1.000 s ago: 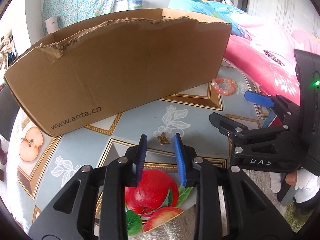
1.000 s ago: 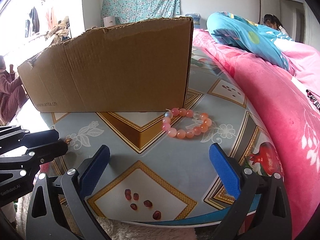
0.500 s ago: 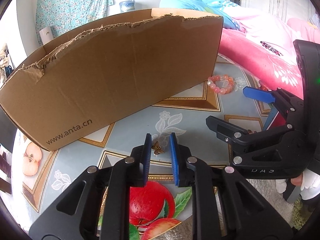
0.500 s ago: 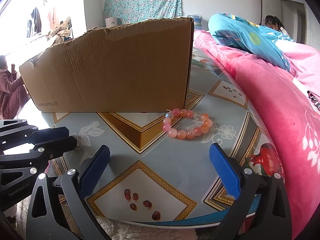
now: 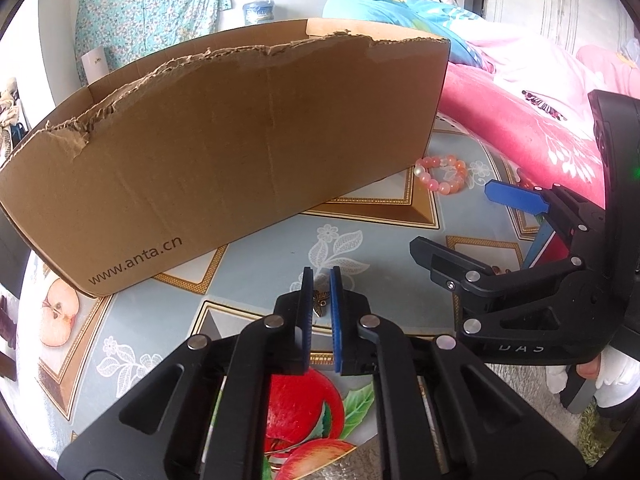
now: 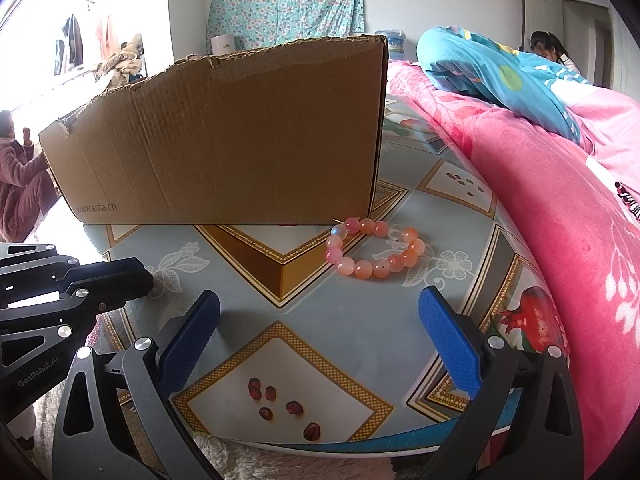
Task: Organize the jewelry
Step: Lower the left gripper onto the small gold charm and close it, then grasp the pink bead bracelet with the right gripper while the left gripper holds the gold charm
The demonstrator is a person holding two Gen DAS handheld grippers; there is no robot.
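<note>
Since a second ago the left gripper [image 5: 321, 294] has narrowed; its ribbed blue fingers [image 5: 335, 312] are closing around a small bronze charm [image 5: 320, 303] on the glossy patterned surface [image 5: 384, 248]. The right gripper [image 6: 320, 332] gapes wide, empty, near the round-beaded pink bracelet [image 6: 374, 248].

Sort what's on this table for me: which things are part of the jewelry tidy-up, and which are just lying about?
Job: small bronze charm between the closing left gripper; pink bead bracelet; cardboard box, probably the container.
Lying about: pink blanket; blue quilt.
</note>
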